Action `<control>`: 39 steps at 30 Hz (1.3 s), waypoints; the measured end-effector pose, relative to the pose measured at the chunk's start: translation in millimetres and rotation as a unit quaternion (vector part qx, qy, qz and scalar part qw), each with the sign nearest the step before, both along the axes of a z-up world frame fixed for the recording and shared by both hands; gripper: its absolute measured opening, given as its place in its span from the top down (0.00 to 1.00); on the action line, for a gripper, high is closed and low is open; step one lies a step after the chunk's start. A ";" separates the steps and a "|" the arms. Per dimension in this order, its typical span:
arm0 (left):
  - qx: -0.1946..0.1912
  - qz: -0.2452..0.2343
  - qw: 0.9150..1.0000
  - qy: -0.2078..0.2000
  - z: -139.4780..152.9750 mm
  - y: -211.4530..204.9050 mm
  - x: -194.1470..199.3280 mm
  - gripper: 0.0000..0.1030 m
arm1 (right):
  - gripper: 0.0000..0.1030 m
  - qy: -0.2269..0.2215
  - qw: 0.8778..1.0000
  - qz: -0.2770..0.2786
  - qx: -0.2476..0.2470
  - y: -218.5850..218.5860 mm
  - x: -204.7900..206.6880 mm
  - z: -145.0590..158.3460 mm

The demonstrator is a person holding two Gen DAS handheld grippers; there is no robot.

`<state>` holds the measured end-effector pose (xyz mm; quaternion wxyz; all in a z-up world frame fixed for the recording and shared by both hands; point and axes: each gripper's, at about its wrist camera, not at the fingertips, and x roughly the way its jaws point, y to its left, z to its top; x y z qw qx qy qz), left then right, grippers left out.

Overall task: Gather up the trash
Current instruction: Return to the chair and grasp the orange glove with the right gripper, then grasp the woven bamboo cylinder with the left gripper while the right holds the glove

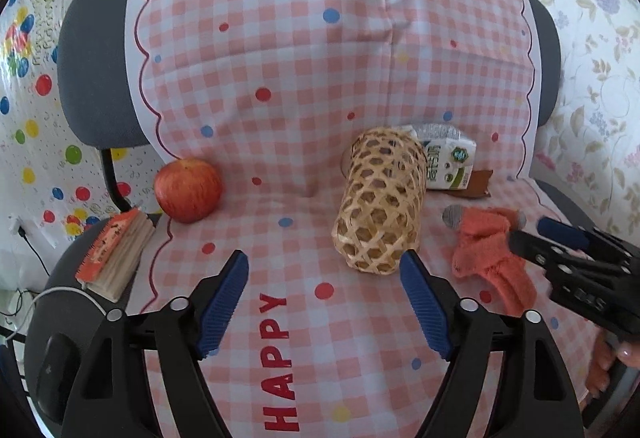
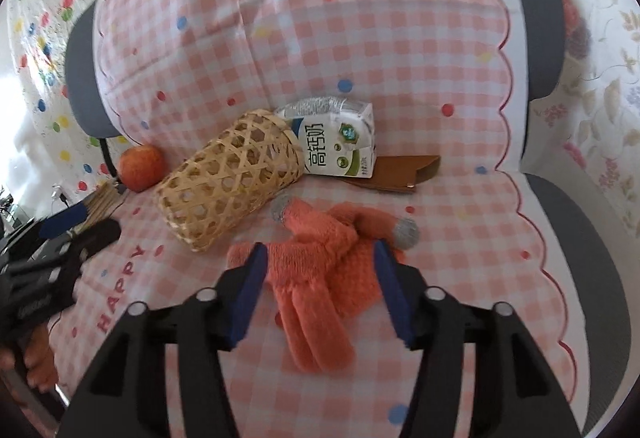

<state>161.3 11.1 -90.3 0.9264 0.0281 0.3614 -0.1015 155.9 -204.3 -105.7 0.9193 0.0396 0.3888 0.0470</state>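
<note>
A woven bamboo basket (image 1: 380, 201) lies on its side on the checked cloth of a chair seat; it also shows in the right wrist view (image 2: 232, 177). A white milk carton (image 2: 340, 141) lies at its mouth, also in the left wrist view (image 1: 448, 157). A brown cardboard piece (image 2: 404, 169) lies behind the carton. My left gripper (image 1: 324, 302) is open and empty, just in front of the basket. My right gripper (image 2: 320, 290) is open, its fingers on either side of orange gloves (image 2: 320, 270), which also show in the left wrist view (image 1: 488, 250).
A red apple (image 1: 188, 193) sits at the seat's left rear. A small book (image 1: 116, 254) lies at the left edge of the seat. The cloth-covered chair back (image 1: 320, 37) rises behind everything. Patterned sheets cover the surroundings.
</note>
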 end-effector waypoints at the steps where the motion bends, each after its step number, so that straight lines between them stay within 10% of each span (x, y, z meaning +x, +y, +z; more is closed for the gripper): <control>1: 0.002 -0.001 1.000 0.002 -1.5 -0.1 -0.1 0.23 | 0.41 0.004 1.000 -0.003 -0.004 1.7 5.2 -3.7; 9: 0.007 0.010 1.000 0.003 0.7 5.4 -8.9 0.23 | 0.35 0.015 1.000 -0.014 0.015 7.0 24.6 -17.0; 13: 0.009 0.013 1.000 0.010 0.8 4.6 -14.5 0.23 | 0.77 0.020 0.999 -0.027 0.002 3.6 22.6 -23.8; 16: 0.012 0.004 1.000 0.012 -1.3 2.0 -21.4 0.23 | 0.87 -0.016 0.999 -0.049 0.013 -15.6 -4.3 -7.7; 39: 0.059 -0.039 0.995 0.072 -20.1 -79.1 102.8 0.13 | 0.88 -0.060 0.995 -0.065 0.034 -60.5 -73.2 28.7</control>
